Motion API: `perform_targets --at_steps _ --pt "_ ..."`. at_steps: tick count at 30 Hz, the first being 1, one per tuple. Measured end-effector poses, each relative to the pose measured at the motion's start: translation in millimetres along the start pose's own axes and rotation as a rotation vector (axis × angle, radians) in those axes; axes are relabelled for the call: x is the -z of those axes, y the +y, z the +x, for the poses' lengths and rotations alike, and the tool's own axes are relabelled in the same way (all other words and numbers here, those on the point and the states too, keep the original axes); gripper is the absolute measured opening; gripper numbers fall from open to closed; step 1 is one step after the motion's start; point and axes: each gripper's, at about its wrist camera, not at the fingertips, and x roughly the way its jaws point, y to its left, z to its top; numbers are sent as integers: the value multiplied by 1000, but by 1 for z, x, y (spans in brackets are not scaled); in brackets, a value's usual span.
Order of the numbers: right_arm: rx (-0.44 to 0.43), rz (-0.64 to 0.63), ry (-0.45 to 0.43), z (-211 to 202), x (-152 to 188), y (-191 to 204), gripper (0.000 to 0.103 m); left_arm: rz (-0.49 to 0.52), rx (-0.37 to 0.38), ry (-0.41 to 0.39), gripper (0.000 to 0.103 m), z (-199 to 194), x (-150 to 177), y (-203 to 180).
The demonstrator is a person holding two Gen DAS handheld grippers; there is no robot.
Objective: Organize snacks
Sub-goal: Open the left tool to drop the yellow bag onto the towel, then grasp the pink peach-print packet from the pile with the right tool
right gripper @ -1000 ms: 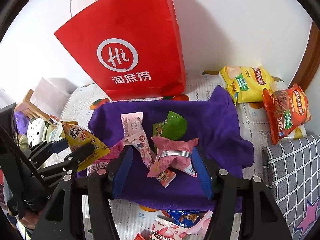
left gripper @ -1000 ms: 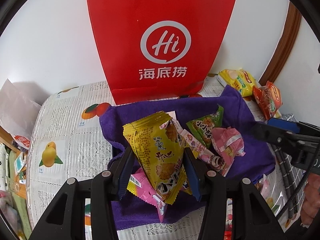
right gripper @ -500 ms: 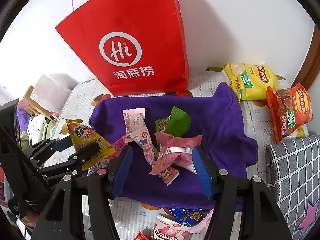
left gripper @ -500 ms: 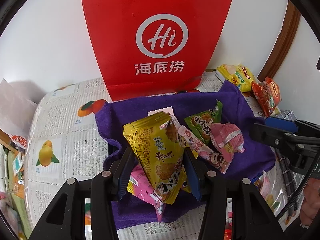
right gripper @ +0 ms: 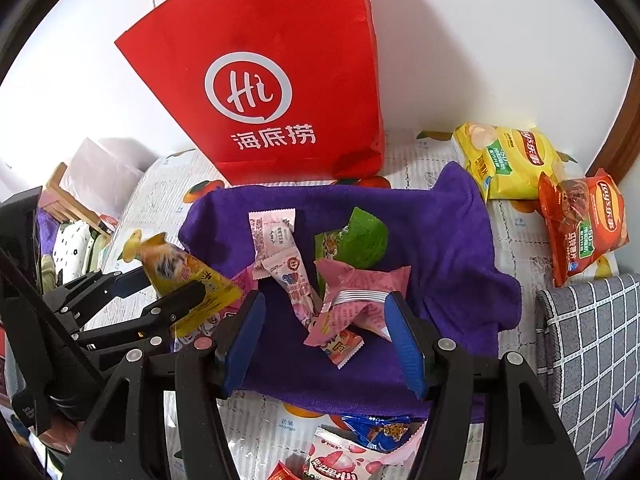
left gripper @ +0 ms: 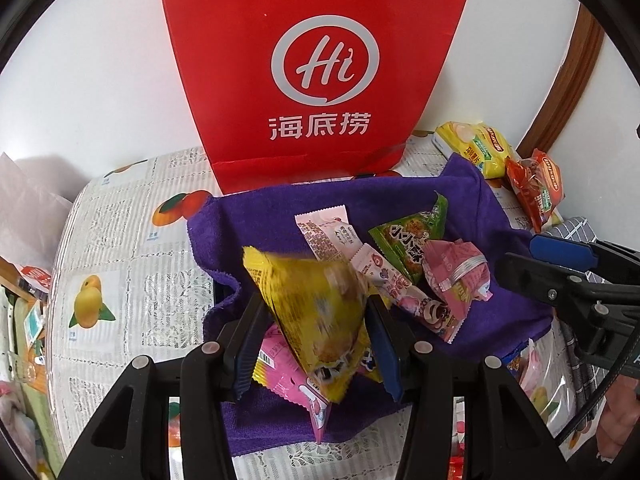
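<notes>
**Yellow packet clamped over the purple towel, its print blurred**

The yellow snack packet [left gripper: 316, 312] was smeared by motion in the left wrist view, so its print could not be read there; its lower corner hid most of a pink packet [left gripper: 286, 380] beneath it. The red paper bag [left gripper: 316, 68] was cut off at the top of both frames. At the bottom edge of the right wrist view, a blue wrapper [right gripper: 380, 430] and a lychee-printed pouch [right gripper: 340, 460] were partly hidden behind the gripper body.

The left gripper [left gripper: 316, 344] pointed steeply down at lower centre, its blue pads pressed against both sides of the yellow packet, holding it upright above the purple towel [left gripper: 504, 216]. The right gripper [right gripper: 324, 340] also tilted steeply down, its fingers standing apart on either side of a crumpled pink wrapper [right gripper: 360, 300]; the right pad looked to be at the wrapper's edge, though I could not tell whether it touched.

The bag carried a white "Hi" ring logo above "海底捞". At the right of the right wrist view, a yellow Lay's bag [right gripper: 508, 160] and a red Lay's bag [right gripper: 584, 224] lay on the fruit-printed tablecloth [left gripper: 120, 248]. On the towel sat a green packet [left gripper: 412, 240] and a long pink-and-white packet [left gripper: 328, 232] with small print too fine to read.
</notes>
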Motion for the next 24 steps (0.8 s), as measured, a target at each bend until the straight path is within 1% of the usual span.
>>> perform_targets --at_steps 3,6,12,16,21,24 --pt "1 4 0 1 0 -1 62 -3 -1 2 49 0 0 1" --pt "0 3 5 3 0 1 62 -2 8 5 55 -1 -1 0" --pt "3 -15 -9 0 1 8 62 -14 19 -4 60 -7 -3 1" --pt "10 -4 -60 -12 4 10 62 -31 31 -14 60 -12 -4 5" --pt "-1 -3 -122 -29 8 19 62 -33 45 -26 60 -19 -4 5" --pt "30 -9 -166 -40 21 25 62 -37 52 -31 60 -25 -4 5"
